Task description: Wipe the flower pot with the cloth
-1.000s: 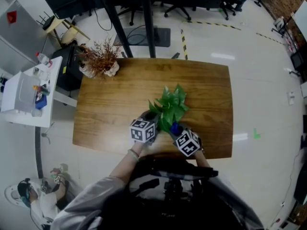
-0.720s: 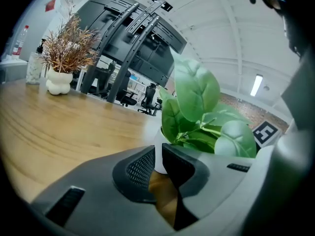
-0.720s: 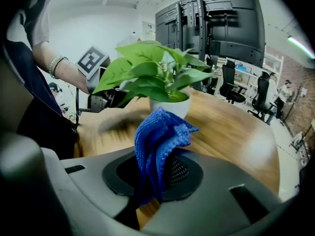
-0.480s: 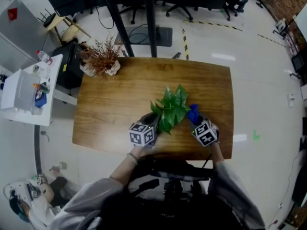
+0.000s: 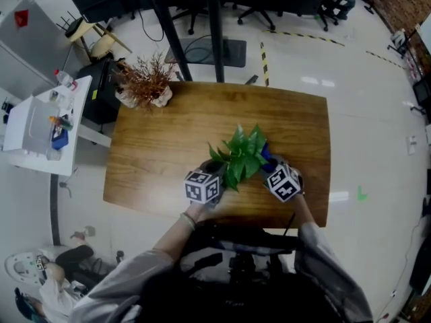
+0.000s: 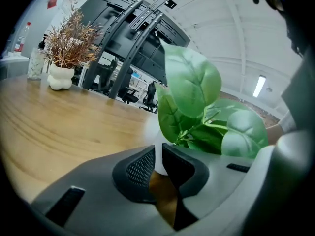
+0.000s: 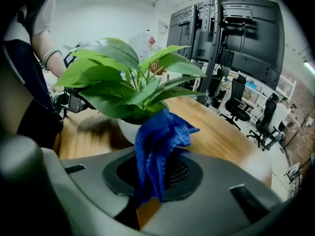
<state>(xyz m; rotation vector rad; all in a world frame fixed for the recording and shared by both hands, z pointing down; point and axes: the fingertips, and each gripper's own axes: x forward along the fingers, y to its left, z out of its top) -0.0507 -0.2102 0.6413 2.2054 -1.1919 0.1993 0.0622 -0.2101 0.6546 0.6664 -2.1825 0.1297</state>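
A white flower pot (image 7: 127,128) with a green leafy plant (image 5: 239,155) stands near the front of the wooden table (image 5: 168,140). My left gripper (image 5: 203,184) is at the plant's left side, and in the left gripper view its jaws are shut on the pot's white rim (image 6: 158,157). My right gripper (image 5: 282,182) is at the plant's right and is shut on a blue cloth (image 7: 156,149). The cloth (image 5: 265,155) hangs bunched just in front of the pot's side; whether it touches the pot is unclear.
A white vase with dried brown twigs (image 5: 144,84) stands at the table's back left corner. Left of the table is a white side table (image 5: 40,130) with bottles and small items. Office chairs and a black frame stand beyond the far edge.
My right gripper swung out to the right with the blue cloth, then came back in toward the plant's right side. The left gripper stayed at the pot.
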